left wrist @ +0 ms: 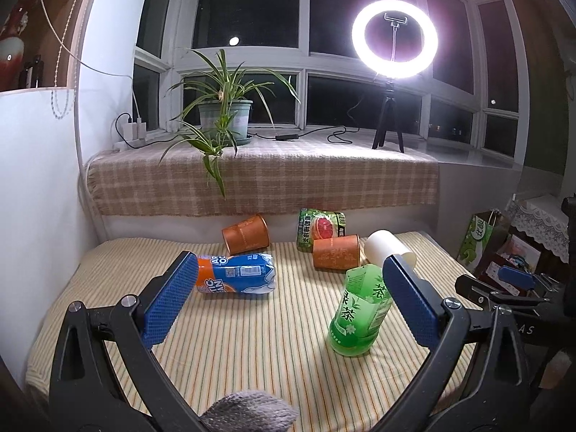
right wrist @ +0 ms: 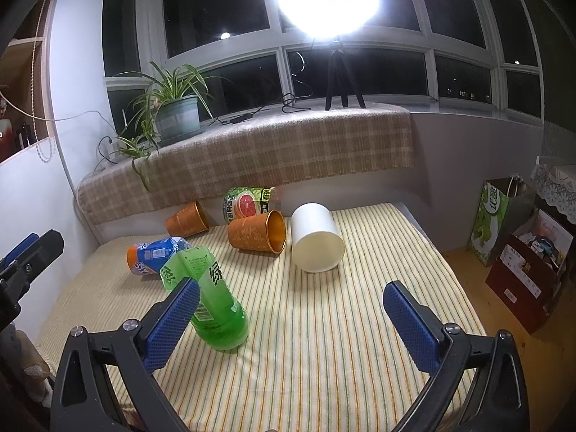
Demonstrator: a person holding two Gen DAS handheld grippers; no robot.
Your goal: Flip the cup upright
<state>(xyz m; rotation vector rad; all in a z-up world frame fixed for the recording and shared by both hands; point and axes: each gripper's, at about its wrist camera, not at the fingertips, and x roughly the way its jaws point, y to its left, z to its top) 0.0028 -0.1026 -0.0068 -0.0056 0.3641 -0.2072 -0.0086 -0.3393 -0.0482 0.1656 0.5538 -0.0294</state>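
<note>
Six cut containers lie on their sides on the striped tablecloth (right wrist: pixel 324 324); none of them stands upright. I take the white cup (right wrist: pixel 316 238) as landmark: it lies on its side near the far right part of the cloth, with the opening turned toward the right wrist camera. Just to its left is an orange cup (right wrist: pixel 256 233), also tipped over, its copper-coloured inside visible. Behind that one lies a grapefruit drink carton (right wrist: pixel 248 203), and further left a second orange cup (right wrist: pixel 187 220) rests close to the ledge with the checked cloth (right wrist: pixel 288 154). Nearer than the white cup, to the left, is a green tea bottle cup (right wrist: pixel 212 302), and beyond it a blue and orange bottle cup (right wrist: pixel 154 253).

Both tools hang above the cloth and hold nothing. The left gripper (left wrist: pixel 286 297) has its jaws spread wide; the right gripper (right wrist: pixel 291 324) likewise is wide apart. On the ledge stand a spider plant (right wrist: pixel 172 104) and a ring light (right wrist: pixel 325 0).
</note>
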